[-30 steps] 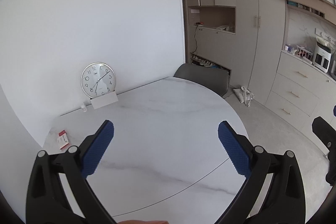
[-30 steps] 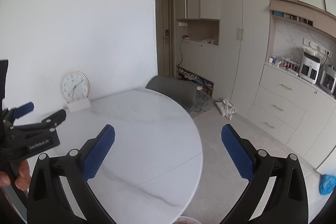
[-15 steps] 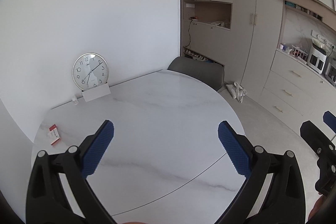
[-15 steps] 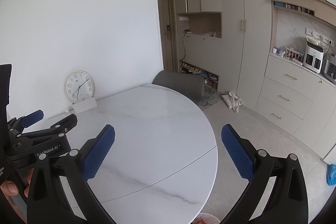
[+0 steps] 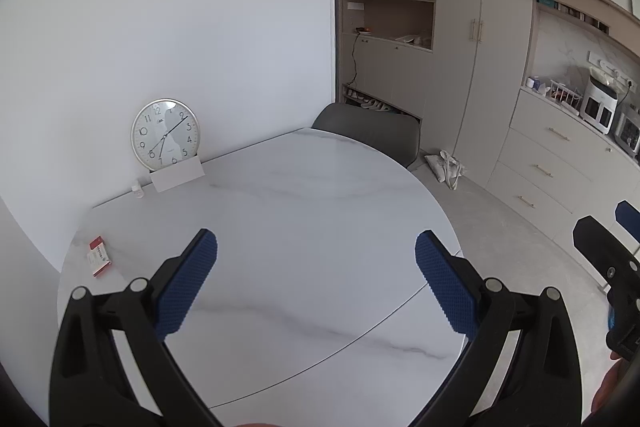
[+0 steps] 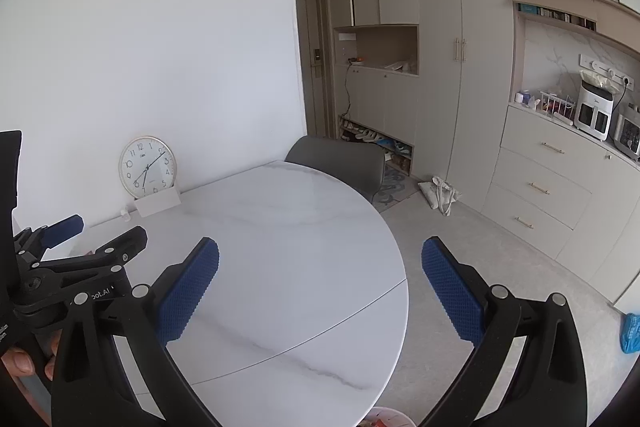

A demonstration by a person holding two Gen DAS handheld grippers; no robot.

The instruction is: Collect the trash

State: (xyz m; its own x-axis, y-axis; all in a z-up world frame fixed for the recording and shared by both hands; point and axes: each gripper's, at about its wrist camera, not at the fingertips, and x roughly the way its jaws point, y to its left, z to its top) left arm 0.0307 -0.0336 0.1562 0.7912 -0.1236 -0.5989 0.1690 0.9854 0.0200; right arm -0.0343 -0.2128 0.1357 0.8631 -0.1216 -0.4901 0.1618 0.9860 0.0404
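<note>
A small red and white box (image 5: 99, 255) lies at the far left edge of the round white marble table (image 5: 304, 211). My left gripper (image 5: 316, 283) is open and empty above the table's near half, well right of the box. My right gripper (image 6: 320, 285) is open and empty over the table's right edge. The left gripper also shows in the right wrist view (image 6: 86, 237) at the left, open. A blue crumpled bag (image 6: 630, 331) lies on the floor at the far right. A bin rim (image 6: 384, 419) peeks in at the bottom edge.
A round clock (image 5: 165, 135) with a white card (image 5: 177, 178) leans on the wall at the table's back. A grey chair (image 5: 368, 131) stands behind the table. A cloth bag (image 5: 446, 167) lies on the floor by the cabinets (image 5: 452, 47). Appliances sit on the counter (image 6: 592, 107).
Both grippers have drawn back and up from the table, so more of the tabletop and floor shows. Both stay open and empty.
</note>
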